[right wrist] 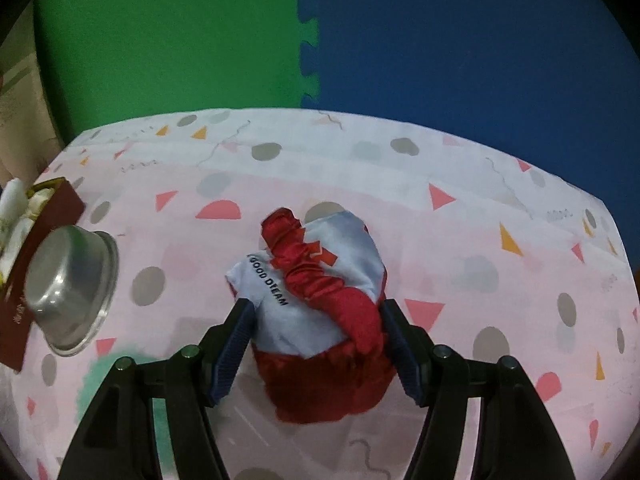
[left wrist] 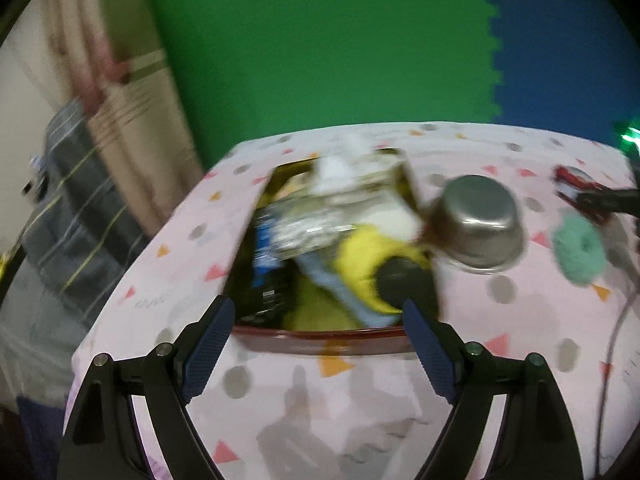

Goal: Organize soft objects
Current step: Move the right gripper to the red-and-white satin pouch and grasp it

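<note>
The one text that reads clearly is "GOOD DREAM", in dark capitals on the pale blue satin of the red-trimmed cloth [right wrist: 320,280], which lies near the middle of the desk [right wrist: 460,240]. On the red box [right wrist: 24,308] at the desk's left edge there are a few small gold marks, too blurred to read. In the left wrist view a dark packet [left wrist: 268,280] inside that box bears a small white label, also too blurred to make out.
</note>
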A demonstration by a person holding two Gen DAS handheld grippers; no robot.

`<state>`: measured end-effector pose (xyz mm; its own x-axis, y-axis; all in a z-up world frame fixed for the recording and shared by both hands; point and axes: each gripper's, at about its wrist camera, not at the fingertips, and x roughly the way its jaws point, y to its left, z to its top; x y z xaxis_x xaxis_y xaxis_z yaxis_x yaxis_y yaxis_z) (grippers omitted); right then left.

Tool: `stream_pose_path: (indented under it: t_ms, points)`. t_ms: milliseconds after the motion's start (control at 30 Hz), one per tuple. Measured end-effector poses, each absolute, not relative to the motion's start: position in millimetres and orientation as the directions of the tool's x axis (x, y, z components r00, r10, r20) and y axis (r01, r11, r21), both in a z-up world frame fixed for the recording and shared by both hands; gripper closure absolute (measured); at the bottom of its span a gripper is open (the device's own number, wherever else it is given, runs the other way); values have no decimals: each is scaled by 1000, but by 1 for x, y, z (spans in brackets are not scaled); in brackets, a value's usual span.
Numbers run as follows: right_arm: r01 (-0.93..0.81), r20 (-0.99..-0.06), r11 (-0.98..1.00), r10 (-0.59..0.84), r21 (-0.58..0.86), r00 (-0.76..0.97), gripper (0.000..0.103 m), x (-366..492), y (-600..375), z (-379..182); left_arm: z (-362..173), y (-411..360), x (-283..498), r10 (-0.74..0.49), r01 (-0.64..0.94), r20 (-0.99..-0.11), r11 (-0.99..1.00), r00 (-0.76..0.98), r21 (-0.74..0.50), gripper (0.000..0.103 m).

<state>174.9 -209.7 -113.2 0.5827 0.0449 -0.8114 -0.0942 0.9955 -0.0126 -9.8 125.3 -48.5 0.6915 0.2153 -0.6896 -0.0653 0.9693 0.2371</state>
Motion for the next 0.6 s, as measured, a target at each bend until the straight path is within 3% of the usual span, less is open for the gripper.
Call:
stream_pose_path:
  t_ms: [200,267,367,600]
  points:
    - [-110,-792,994,75,10,605,39,170,-218,-116,-50,68,3,83,93,-730,976,678,198,18]
    - [-114,-786,993,84,18,612,54,165,-222,-116,-51,47,9,32,144,-744,975,667,171,18]
    - [-109,-780,994,86,23,620,65,156,-231,-115,-55,25,19,-38,204,-771,972,636,119,18]
    - [-60,-778,998,62,31,625,66,117,-260,-113,-68,-28,46,-173,308,-803,951,570,13,18]
